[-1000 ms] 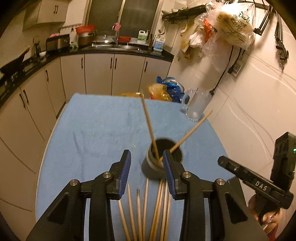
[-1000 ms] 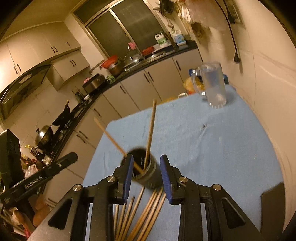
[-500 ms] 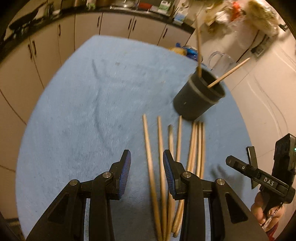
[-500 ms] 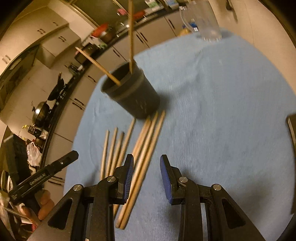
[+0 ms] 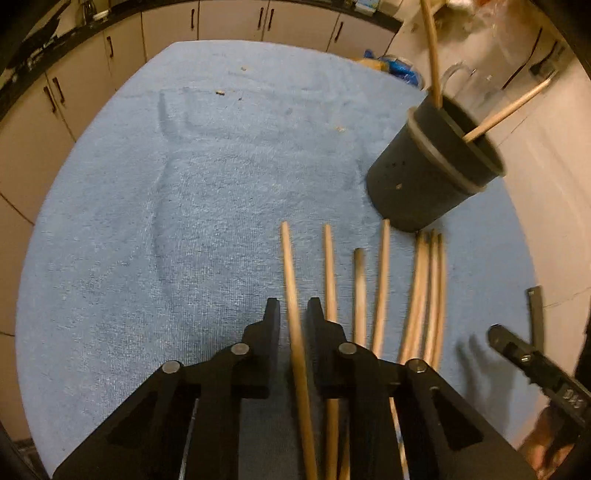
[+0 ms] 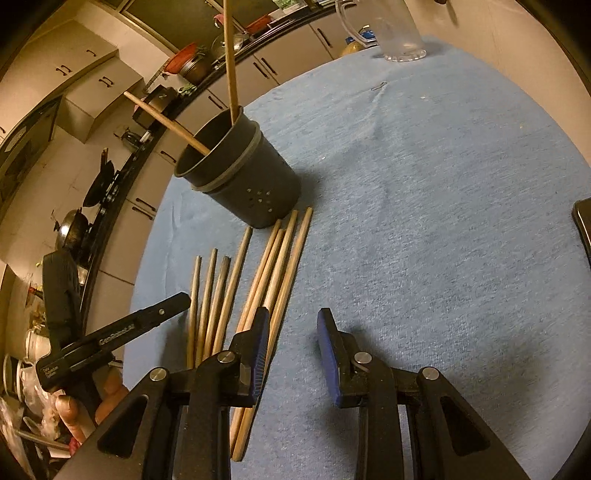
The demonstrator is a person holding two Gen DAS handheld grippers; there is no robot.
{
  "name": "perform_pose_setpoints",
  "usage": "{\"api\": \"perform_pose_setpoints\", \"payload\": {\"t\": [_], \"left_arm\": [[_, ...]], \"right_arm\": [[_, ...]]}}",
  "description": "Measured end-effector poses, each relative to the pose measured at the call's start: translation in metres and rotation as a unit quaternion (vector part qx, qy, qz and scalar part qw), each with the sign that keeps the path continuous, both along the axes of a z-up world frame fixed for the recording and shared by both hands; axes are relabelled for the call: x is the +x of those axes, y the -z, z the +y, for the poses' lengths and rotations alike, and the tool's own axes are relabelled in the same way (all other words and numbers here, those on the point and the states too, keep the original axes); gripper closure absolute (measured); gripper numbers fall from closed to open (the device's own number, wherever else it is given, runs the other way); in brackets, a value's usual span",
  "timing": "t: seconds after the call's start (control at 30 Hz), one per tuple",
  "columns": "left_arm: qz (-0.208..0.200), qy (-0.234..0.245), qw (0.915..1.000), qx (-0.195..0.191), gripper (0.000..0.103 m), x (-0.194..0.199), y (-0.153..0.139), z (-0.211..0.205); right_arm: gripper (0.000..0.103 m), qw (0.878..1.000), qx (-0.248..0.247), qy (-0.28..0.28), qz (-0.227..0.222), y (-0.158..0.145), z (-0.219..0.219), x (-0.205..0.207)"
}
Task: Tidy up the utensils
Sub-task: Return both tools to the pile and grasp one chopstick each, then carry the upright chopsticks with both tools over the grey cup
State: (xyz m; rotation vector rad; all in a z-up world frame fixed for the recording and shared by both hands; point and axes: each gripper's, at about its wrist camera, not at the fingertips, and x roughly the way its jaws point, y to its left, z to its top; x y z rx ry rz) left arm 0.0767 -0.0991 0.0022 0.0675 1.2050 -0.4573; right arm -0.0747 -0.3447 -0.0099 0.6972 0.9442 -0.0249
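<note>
A dark round utensil holder [image 5: 424, 177] [image 6: 251, 177] stands on the blue towel, with two wooden chopsticks leaning in it. Several more chopsticks [image 5: 380, 280] [image 6: 273, 266] lie side by side in front of it. My left gripper [image 5: 293, 314] points down at the leftmost chopstick [image 5: 288, 266], which runs between its closing jaws; a thin gap shows on each side. My right gripper [image 6: 291, 332] is low over the towel, its jaws closing a little with only bare cloth between them. Its left finger [image 6: 255, 347] overlaps the rightmost chopsticks.
The blue towel [image 5: 184, 221] covers a rounded table. A clear plastic pitcher [image 6: 399, 33] stands at the far edge by the wall. A dark flat object [image 6: 583, 229] lies at the right edge. Kitchen cabinets and a counter run beyond the table's left and far sides.
Both grippers have come down from above the holder to the loose chopsticks. The left jaws have narrowed around the leftmost chopstick. The right jaws narrowed slightly.
</note>
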Motion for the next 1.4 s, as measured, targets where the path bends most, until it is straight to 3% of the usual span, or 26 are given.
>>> {"api": "perform_pose_setpoints", "payload": {"t": [0.07,0.17,0.27,0.37,0.53,0.6,0.83,0.93,1.0,1.1,1.4], "left_arm": [[-0.007,-0.004,0.9999,0.014,0.096,0.0,0.003,-0.002],[-0.018,-0.011,0.9992,0.033,0.096,-0.003,0.002,-0.001],[-0.018,-0.015,0.9992,0.033,0.096,-0.003,0.002,0.004],[-0.015,-0.02,0.9994,0.025,0.096,-0.002,0.003,0.009],[-0.018,-0.015,0.9995,0.023,0.096,-0.001,0.003,0.011],[-0.018,-0.015,0.9994,0.024,0.096,0.001,0.006,0.009],[-0.039,-0.007,0.9983,0.043,0.096,0.003,0.008,-0.005],[-0.039,0.0,0.9987,0.032,0.096,0.0,0.008,-0.004],[-0.034,0.003,0.9993,0.016,0.096,-0.002,0.006,0.0],[-0.045,0.003,0.9989,-0.015,0.096,-0.009,-0.006,0.009],[-0.115,0.002,0.9902,-0.08,0.097,-0.044,-0.072,0.03]], "right_arm": [[0.077,1.0,-0.001,0.001,0.005,0.0,-0.002,0.006],[0.078,1.0,-0.008,0.002,0.014,0.0,-0.002,0.018],[0.079,1.0,-0.019,-0.002,0.024,0.001,0.001,0.031],[0.085,0.999,-0.034,-0.005,0.037,0.003,0.006,0.048],[0.09,0.994,-0.083,-0.002,0.077,0.01,0.016,0.072],[0.09,0.993,-0.082,-0.002,0.083,0.011,0.019,0.076],[0.091,0.98,-0.163,-0.023,0.108,0.008,0.043,0.093],[0.095,0.978,-0.178,-0.036,0.1,0.006,0.047,0.095],[0.096,0.986,-0.142,-0.031,0.082,0.003,0.042,0.087],[0.096,0.991,-0.129,-0.022,0.041,-0.011,0.038,0.065],[0.096,0.992,-0.093,-0.014,-0.088,-0.063,0.033,0.012]]}}
